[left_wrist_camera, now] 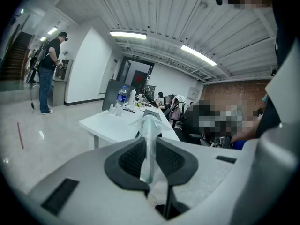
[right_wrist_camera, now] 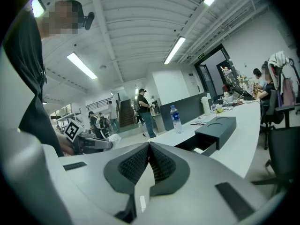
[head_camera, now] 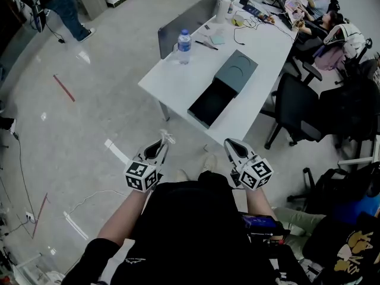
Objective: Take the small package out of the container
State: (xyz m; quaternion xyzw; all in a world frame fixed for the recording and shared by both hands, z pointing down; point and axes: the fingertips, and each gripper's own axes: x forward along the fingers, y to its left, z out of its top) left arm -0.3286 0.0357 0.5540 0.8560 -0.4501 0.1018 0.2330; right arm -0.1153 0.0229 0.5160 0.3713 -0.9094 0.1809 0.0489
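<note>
My left gripper (head_camera: pixel 160 142) is shut on a small clear plastic package (head_camera: pixel 168 138), which sticks up thin and upright between the pads (left_wrist_camera: pixel 150 130). The left gripper (left_wrist_camera: pixel 149 144) is held in front of my body, well short of the white table (head_camera: pixel 178 79). The dark container (head_camera: pixel 224 85) lies on that table with its drawer pulled out toward me (right_wrist_camera: pixel 213 132). My right gripper (head_camera: pixel 231 143) hangs level with the left one. Its jaws (right_wrist_camera: pixel 149 149) meet with nothing between them. The left gripper's marker cube (right_wrist_camera: pixel 71 130) shows at the left of the right gripper view.
A water bottle (head_camera: pixel 184 45) stands at the table's far left corner, and a white jug (head_camera: pixel 223 8) and cables lie further back. Black office chairs (head_camera: pixel 297 108) line the table's right side, where people sit. A person (head_camera: pixel 59 5) stands at the far left of the room.
</note>
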